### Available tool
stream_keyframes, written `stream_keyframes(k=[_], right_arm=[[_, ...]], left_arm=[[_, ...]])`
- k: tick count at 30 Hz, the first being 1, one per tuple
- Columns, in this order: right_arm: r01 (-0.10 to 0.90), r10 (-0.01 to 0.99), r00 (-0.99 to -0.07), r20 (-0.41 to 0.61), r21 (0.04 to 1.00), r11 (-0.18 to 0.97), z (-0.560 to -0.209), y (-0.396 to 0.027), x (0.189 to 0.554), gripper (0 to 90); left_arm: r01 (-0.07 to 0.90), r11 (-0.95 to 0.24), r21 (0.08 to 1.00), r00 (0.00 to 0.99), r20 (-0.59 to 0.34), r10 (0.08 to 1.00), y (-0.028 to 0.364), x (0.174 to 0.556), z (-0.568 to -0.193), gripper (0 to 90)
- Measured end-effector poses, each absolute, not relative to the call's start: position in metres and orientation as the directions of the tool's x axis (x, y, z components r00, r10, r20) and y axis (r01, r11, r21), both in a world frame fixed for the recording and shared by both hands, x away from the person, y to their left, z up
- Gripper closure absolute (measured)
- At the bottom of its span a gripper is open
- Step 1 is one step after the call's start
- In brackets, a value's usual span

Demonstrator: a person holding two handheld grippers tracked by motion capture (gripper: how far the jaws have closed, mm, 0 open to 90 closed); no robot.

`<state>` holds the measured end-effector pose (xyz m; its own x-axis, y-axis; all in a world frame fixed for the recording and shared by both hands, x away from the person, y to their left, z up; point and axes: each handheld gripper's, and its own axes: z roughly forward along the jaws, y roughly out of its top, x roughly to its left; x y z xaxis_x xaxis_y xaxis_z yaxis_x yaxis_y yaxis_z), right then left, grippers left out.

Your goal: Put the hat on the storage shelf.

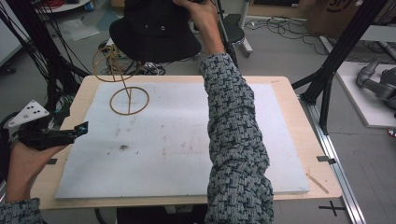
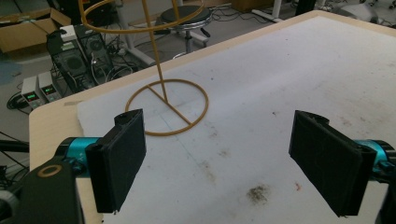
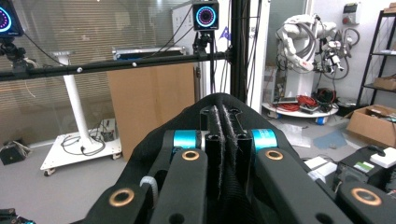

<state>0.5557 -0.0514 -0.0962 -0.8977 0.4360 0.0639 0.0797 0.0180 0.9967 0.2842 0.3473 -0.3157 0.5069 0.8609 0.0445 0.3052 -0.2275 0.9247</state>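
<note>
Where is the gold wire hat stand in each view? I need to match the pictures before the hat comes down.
High view: gold wire stand at the white mat's far left corner, its upper hoop just under the black hat.
Left gripper view: upper left, its base ring beyond the open jaws.
Right gripper view: not in it; jaws shut on hat fabric.
Shared landmark: the stand's base ring on the mat.

No legible text, labels or numbers in any view. Lettering on the cardboard box [image 1: 337, 6] is cut off, unreadable.
</note>
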Motion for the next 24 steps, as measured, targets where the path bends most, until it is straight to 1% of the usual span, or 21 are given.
stream_keyframes(k=[16, 24], right_arm=[[0.095, 0.412, -0.908, 0.08, 0.995, 0.016, -0.108, -0.013, 0.56, 88.5], [0.103, 0.404, -0.911, 0.085, 0.994, 0.024, -0.114, -0.001, 0.562, 88.4]], left_arm=[[0.302, -0.229, 0.925, 0.5, 0.051, 0.864, 0.353, 0.276, -0.314, 19.2], [0.298, -0.23, 0.926, 0.5, 0.054, 0.865, 0.353, 0.275, -0.314, 19.2]])
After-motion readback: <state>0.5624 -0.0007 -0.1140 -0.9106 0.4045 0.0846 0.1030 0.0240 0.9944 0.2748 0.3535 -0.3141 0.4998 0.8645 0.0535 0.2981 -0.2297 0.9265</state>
